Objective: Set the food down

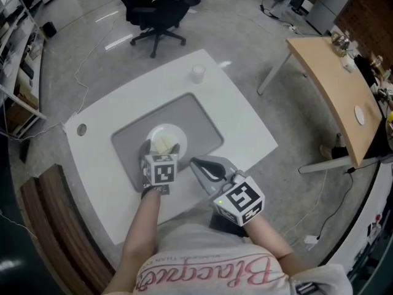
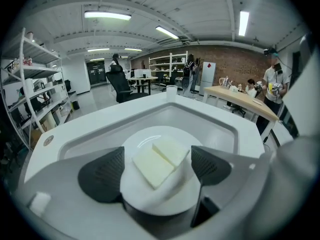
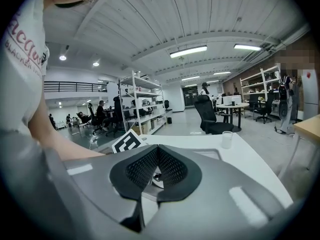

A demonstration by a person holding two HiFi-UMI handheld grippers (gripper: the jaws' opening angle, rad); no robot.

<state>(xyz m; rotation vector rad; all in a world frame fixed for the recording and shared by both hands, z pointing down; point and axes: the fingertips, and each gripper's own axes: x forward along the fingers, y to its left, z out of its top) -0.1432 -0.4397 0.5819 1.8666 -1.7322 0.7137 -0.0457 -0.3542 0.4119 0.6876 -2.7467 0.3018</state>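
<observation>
"Is the food down yet? From here the left tool sits right over it."

"Looks down to me. The two pale slabs of food lie flat on the white plate, and the plate sits in the middle of the grey tray on the desk. That tool's jaws are spread wide, one pad at nine o'clock of the slabs and one at three. There's a plain gap on the nine o'clock side (the three o'clock pad is very close to a slab's corner; I can't swear it's clear)."

"So what's the careful way to finish?"

"I'd lift straight up, with no sideways drift. A swing towards nine o'clock would drag that near pad into the slab, and it could shove it off its neighbour or out to the rim. The slabs look soft and smooth, so I'd guess they slide easily on a plate like that."

"And the other one?"

"The right tool has its jaws pressed together with nothing between them. It hangs at about four o'clock of the plate, near the desk's front edge and out of the way. Best kept there."

"Anything else to knock over?"

"Only a small cup off at one o'clock, well apart from all this."
</observation>
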